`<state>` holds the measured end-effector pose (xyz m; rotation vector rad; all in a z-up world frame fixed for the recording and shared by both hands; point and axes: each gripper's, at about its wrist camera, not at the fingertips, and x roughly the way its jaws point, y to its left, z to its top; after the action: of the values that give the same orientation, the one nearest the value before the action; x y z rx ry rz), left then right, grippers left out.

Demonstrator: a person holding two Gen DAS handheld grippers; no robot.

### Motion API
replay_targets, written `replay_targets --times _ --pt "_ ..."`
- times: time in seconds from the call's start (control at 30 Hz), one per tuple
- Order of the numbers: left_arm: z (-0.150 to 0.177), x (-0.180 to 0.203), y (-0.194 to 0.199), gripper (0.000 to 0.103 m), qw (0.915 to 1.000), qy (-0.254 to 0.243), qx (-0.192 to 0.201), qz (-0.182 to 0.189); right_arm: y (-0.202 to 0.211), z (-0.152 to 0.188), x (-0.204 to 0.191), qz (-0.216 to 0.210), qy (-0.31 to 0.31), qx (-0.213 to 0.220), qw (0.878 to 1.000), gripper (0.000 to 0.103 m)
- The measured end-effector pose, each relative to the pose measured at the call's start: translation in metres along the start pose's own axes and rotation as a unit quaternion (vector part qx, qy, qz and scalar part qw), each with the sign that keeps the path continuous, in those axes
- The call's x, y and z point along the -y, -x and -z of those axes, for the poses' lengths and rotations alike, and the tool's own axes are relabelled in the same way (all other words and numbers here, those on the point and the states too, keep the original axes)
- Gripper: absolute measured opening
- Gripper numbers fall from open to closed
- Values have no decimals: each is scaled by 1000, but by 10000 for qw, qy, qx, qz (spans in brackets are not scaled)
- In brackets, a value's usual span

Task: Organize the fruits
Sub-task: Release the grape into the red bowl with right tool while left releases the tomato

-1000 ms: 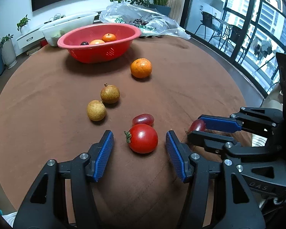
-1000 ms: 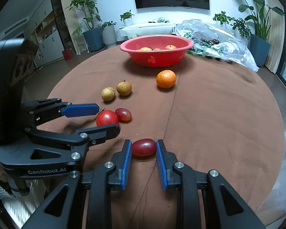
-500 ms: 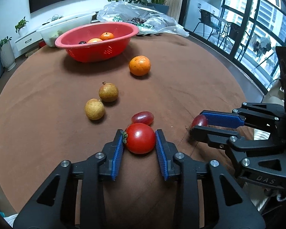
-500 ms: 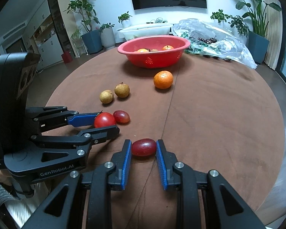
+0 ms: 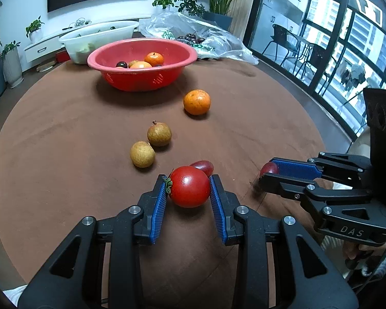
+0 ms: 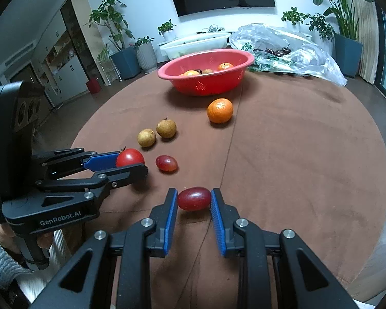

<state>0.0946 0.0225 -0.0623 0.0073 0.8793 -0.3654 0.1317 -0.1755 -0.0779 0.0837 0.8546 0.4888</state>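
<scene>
Left claw clamped on round red tomato, right claw pinching oval dark-red grape, presumably bound for red plastic basket at upper centre.

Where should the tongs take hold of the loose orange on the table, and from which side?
Grip the orange across its widest middle, coming straight down from above. It is round and sits alone on the tablecloth, apart from the red basket, so both sides are free.
</scene>
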Motion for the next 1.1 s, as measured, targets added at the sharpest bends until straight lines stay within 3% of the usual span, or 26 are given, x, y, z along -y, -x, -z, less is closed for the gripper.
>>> replay_targets --times 0.4,1.1 --pt "-18 -11 7 31 9998 115 130 45 7 -14 9 -293 -308 138 9990 29" --pt "-70 -43 -1 31 9989 356 297 103 -4 -65 20 -386 -434 367 9976 29"
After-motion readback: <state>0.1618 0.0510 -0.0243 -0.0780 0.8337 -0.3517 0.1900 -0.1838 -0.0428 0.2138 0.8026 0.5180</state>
